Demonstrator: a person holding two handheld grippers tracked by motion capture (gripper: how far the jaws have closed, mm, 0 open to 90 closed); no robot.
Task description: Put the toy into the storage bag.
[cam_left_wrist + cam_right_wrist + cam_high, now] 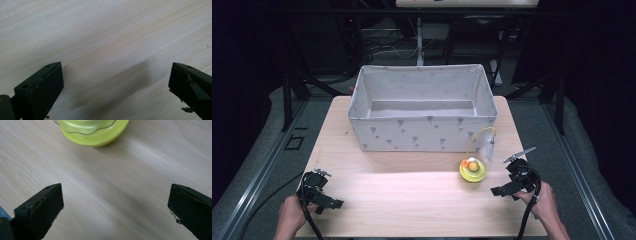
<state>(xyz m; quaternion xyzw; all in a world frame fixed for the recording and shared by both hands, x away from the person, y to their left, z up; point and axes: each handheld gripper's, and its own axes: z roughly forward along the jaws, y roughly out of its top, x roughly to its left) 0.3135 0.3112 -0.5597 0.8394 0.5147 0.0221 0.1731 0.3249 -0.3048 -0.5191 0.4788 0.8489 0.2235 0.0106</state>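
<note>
Both tools, left (319, 192) and right (517, 181), gape wide over bare table (412, 200) near its front edge.

Right gripper (116, 202) gapes wide near yellow-green toy base (97, 135).

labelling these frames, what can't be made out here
- Yellow-green toy, right gripper view: its upper part is cut off by the top edge.
- The toy's small orange pieces, high view: too small to identify.
- Fabric bin, high view: the front wall hides the near floor.
</note>
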